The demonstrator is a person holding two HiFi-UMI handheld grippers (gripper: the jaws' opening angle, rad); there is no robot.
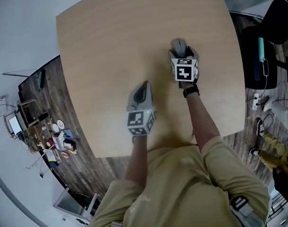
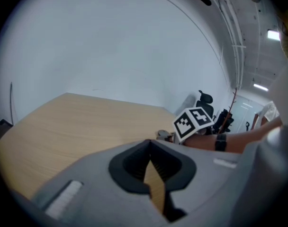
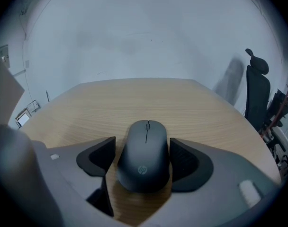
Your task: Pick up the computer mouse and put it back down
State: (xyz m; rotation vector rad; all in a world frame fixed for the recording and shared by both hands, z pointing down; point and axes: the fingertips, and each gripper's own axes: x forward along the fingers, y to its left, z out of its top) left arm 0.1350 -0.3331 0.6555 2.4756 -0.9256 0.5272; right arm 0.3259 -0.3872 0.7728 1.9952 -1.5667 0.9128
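**Right gripper view: computer mouse (image 3: 144,157) lies on the table between spread jaws**

The right gripper (image 3: 143,143) is released. Its two dark pads (image 3: 99,157) stand wide on either side of the mouse, and neither clamps it. A clear gap shows at the left pad. The right pad sits just beside the mouse's flank, and whether it touches cannot be told. The mouse is dark grey, with a scroll wheel at its far end and a small logo on its near half. It rests flat on the light wooden table (image 3: 87,108), with its long axis running from near to far. A black office chair (image 3: 257,93) stands beyond the table's right edge.

In the head view, the mouse lies right of the table's centre, towards the far side. The right gripper's marker cube (image 1: 184,71) sits just behind it, and a dark watch (image 1: 191,91) shows on that wrist. The left gripper (image 1: 144,85) hangs nearer the person and to the left, well apart from the mouse, over bare tabletop.

The left gripper view shows that tool clenched and empty. Its pads (image 2: 134,162) meet at the far tips, and only a sliver of table is visible lower down between them. The right gripper's cube and arm appear beyond it on the right.
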